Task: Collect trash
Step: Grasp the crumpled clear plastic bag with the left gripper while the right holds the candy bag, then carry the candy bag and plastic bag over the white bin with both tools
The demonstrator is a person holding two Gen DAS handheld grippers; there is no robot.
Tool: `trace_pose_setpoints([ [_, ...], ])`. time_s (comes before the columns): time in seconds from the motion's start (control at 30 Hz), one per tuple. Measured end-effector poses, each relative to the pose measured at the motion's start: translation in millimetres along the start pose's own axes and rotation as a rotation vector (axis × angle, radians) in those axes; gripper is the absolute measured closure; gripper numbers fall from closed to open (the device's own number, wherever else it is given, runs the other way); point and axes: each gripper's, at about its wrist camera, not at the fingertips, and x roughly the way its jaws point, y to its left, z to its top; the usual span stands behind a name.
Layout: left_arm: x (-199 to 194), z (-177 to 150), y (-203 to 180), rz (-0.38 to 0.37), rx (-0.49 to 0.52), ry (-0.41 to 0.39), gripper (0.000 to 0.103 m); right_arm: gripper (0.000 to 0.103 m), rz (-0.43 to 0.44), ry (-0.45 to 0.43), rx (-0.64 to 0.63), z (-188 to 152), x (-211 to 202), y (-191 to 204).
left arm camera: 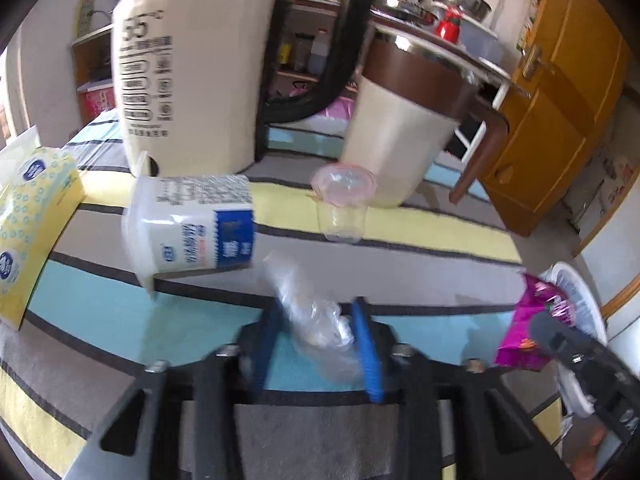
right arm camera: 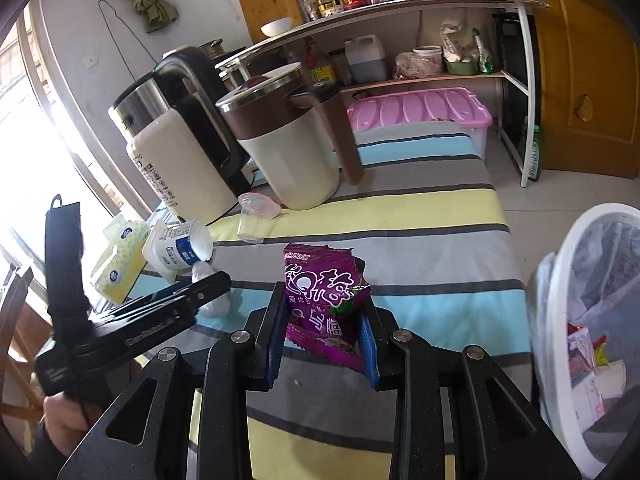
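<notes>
Both grippers clamped, left gripper (left arm camera: 320, 344) on clear plastic wrap (left arm camera: 316, 320), right gripper (right arm camera: 324, 344) on purple snack packet (right arm camera: 324, 300) (keep squeezing), release only over the bin (right arm camera: 560, 280).

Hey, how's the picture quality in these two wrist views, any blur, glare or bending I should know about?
Left wrist view: motion blur smears the clear plastic wrapper between the fingers and the tipped yogurt cup; fisheye bends the kettle. Right wrist view: sharper, the purple snack packet reads clearly; window glare washes out the left edge; the bin curves at the rim.
</notes>
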Motion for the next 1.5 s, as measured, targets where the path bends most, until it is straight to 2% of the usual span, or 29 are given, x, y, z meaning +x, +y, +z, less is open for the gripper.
trace_pose_setpoints([
  [0.13,-3.9,-4.7,-6.7,0.005,0.035,-0.015,0.074,0.070,-0.004,-0.008,0.005,-3.4,-9.9,-6.3],
  [0.5,-59.5,-33.5,-44.2,-0.138,0.134,-0.077,0.075,0.070,-0.046,-0.047,-0.010,-19.1,-51.5,-14.6],
  [0.87,-99.0,-55.8,-97.1,-0.239,0.229,-0.101,0.075,0.070,-0.124,-0.092,0.020,-41.6,-107.6,-38.3],
  [1.17,-107.8,-61.9,-141.8,-0.304,0.304,-0.107,0.075,0.070,-0.190,-0.137,0.056,-51.0,-148.3,-70.3],
  [1.5,-95.3,-59.7,-187.5,-0.373,0.380,-0.097,0.074,0.070,-0.262,-0.173,0.113,-53.5,-175.4,-112.1],
])
